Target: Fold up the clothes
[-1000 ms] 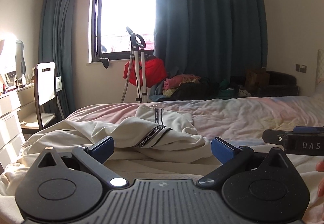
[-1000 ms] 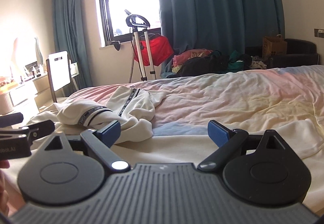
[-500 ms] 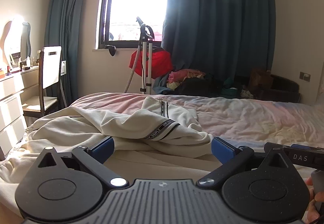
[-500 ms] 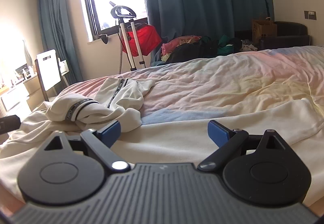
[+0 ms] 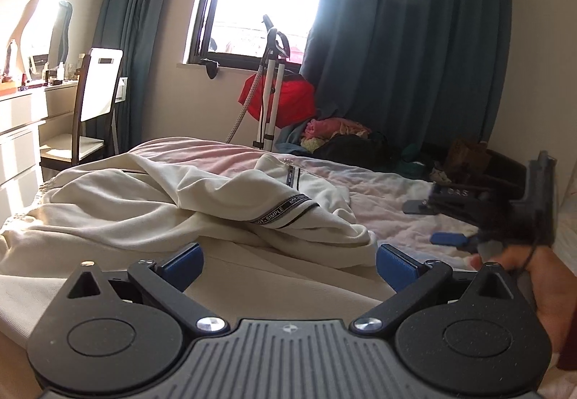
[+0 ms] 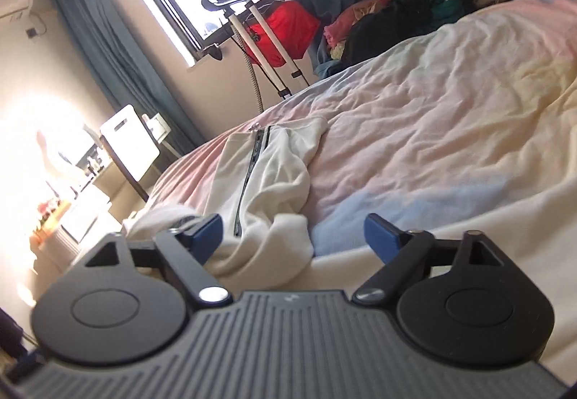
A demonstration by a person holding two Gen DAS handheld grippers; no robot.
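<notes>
A cream-white garment (image 5: 173, 207) with a black lettered stripe lies crumpled on the bed, spreading toward the near edge. My left gripper (image 5: 288, 260) hovers just before it, open, nothing between its blue pads. In the right wrist view the same garment (image 6: 259, 189) lies ahead and to the left. My right gripper (image 6: 292, 235) is open and tilted, its left pad close to a fold of the cloth. The left wrist view also shows the right gripper (image 5: 479, 215), blurred, held by a hand (image 5: 533, 276).
The bed (image 6: 432, 117) has a wrinkled pastel sheet, bare to the right. Beyond it stand a garment steamer (image 5: 268, 88) with a red bag, a pile of clothes (image 5: 339, 135) by the dark curtain, and a chair (image 5: 95, 110) beside a dresser on the left.
Both grippers have risen and moved forward over the bed. The right gripper has rolled to a tilt and swung toward the garment; it shows higher at the right of the left wrist view.
</notes>
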